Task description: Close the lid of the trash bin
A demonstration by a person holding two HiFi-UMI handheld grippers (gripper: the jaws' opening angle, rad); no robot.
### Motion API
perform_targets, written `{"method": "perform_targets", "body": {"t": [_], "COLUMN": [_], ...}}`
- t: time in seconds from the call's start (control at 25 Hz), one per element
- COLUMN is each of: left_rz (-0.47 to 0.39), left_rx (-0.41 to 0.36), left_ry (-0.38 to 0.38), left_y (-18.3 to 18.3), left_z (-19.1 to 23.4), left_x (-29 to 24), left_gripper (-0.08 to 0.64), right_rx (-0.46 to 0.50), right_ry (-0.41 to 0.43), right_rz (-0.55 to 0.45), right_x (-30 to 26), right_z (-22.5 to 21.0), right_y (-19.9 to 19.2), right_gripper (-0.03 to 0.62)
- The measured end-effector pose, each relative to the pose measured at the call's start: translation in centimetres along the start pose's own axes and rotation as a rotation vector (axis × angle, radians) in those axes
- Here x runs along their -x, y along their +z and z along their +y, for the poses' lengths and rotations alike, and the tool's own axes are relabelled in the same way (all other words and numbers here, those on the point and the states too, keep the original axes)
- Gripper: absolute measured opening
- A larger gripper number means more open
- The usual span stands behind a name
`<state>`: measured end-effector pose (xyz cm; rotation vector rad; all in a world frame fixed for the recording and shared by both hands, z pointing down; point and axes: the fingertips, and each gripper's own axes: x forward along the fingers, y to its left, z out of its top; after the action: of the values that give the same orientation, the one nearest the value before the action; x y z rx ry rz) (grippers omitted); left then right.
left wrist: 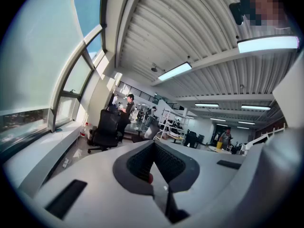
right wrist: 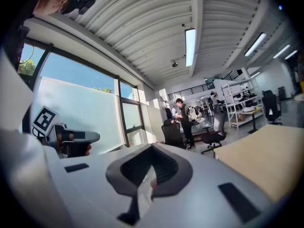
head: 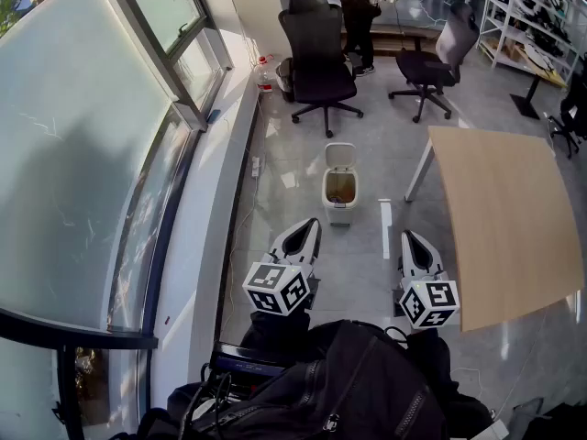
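The glossy grey floor (head: 359, 269) carried a pale wooden rectangular table (head: 509, 227) at the right. Left of its corner stood the small white plastic trash bin (head: 340, 212), well ahead of both grippers, with its hinged lid (head: 339, 156) raised at the back. The lid looked light, stiff and smooth, so a nudge on its top edge should have tipped it shut. The left gripper (head: 305, 229) and right gripper (head: 412, 239) each had their jaws pressed together on nothing.

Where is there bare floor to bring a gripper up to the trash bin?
The floor between the trash bin and the left gripper and right gripper is bare, as is the gap toward the table. Beyond the bin, the black office chair crowds the floor.
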<state>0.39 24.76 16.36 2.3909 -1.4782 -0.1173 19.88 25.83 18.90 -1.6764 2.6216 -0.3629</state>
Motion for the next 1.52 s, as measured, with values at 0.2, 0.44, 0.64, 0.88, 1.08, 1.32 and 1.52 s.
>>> {"method": "perform_targets", "body": {"t": [0.2, 0.44, 0.64, 0.88, 1.08, 1.32, 1.52], "left_rz": [-0.003, 0.007, 0.009, 0.009, 0.012, 0.012, 0.018], "left_rx": [0.0, -0.007, -0.006, -0.007, -0.007, -0.007, -0.006], "left_ry": [0.008, 0.005, 0.008, 0.017, 0.047, 0.071, 0.084], "left_y": [-0.3, -0.5, -0.9, -1.2, -1.8, -2.4, -2.9], "left_z": [-0.2, -1.2, -1.7, -2.9, -3.1, -3.2, -3.2], "left_x": [0.1, -0.4, -0.8, -1.3, -1.1, -0.9, -0.8], "left_gripper": [0.002, 0.002, 0.002, 0.002, 0.002, 0.002, 0.002], "right_rx": [-0.012, -0.021, -0.009, -0.005, 0.001, 0.007, -0.008], "right_ry": [-0.003, -0.023, -0.02, 0.0, 0.028, 0.049, 0.072], "right_rz": [0.006, 0.002, 0.001, 0.004, 0.013, 0.016, 0.005], "right_x": [0.5, 1.3, 1.5, 1.7, 1.6, 1.6, 1.6], "right_z": [-0.3, -1.6, -2.0, -2.8, -3.0, -3.0, -2.7], "right_y": [-0.5, -0.4, -0.5, -0.3, -0.7, -1.0, -1.1], "right_gripper": [0.005, 0.005, 0.005, 0.005, 0.005, 0.005, 0.005]}}
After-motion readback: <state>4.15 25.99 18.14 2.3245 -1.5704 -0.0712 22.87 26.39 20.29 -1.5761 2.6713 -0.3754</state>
